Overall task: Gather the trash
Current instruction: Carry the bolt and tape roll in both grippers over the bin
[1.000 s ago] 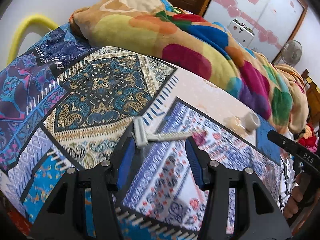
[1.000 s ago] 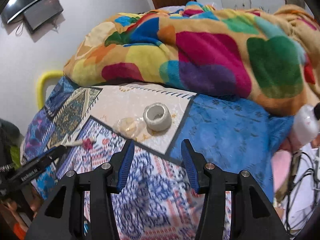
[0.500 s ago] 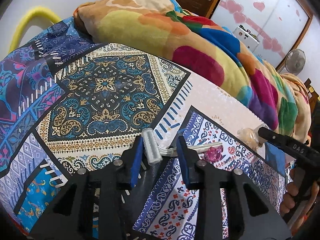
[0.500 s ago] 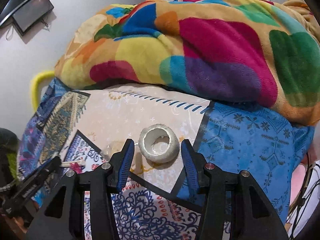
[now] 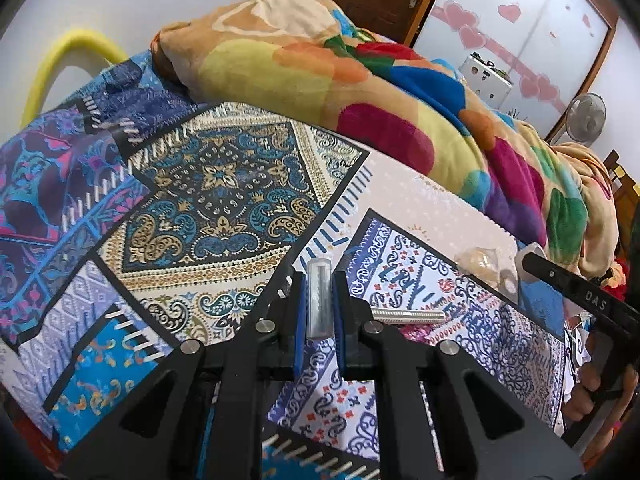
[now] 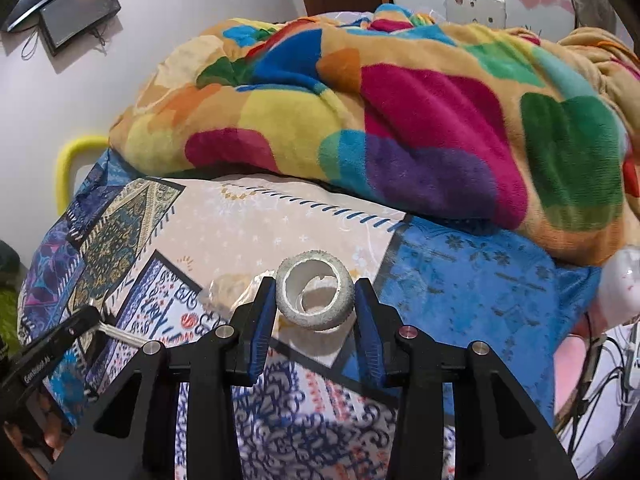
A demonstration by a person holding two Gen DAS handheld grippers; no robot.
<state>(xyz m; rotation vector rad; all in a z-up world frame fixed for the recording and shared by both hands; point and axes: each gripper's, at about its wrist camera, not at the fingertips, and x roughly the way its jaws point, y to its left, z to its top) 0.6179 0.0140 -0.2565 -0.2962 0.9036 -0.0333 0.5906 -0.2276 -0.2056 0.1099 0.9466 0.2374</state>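
Note:
A grey disposable razor lies on the patterned bedsheet. My left gripper is shut on the razor's head, and the ribbed handle sticks out to the right. In the right wrist view a white tape roll sits between the blue pads of my right gripper. Its jaws are closing and the pads touch the roll's two sides. A crumpled clear wrapper lies just left of the roll.
A thick multicoloured blanket is heaped along the far side of the bed. A yellow tube arches at the far left by the wall. Cables hang off the bed's right edge.
My left gripper moved in over the razor's head and shut on it. The right gripper moved forward until the tape roll sat between its fingers, then narrowed onto it.

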